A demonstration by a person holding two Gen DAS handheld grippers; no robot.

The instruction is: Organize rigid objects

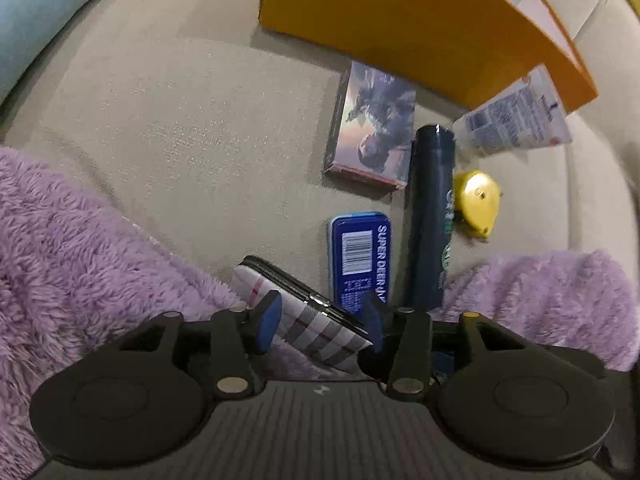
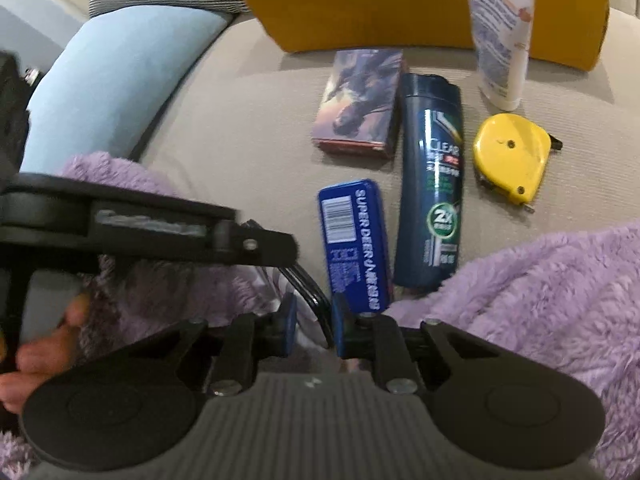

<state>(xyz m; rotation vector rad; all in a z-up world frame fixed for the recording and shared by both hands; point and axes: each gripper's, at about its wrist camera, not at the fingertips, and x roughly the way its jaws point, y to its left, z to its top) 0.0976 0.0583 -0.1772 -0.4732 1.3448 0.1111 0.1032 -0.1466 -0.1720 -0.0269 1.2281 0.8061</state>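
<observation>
Left wrist view: the left gripper point(image 1: 320, 322) has its fingers parted around a plaid case point(image 1: 308, 316), pads apart from it, on the sofa seat point(image 1: 180, 140) beside a blue tin point(image 1: 360, 258).

Right wrist view: the right gripper point(image 2: 314, 326) has its fingers narrow around the case's black edge point(image 2: 308, 298); whether they pinch it I cannot tell.

Soft, dim indoor light falls evenly across both fisheye views, casting faint shadows beside the shampoo bottle point(image 2: 432, 184) and card box point(image 2: 358, 104). Edges bow and darken; the orange box point(image 1: 420, 20) and white tube point(image 1: 516, 114) smear with motion blur.
</observation>
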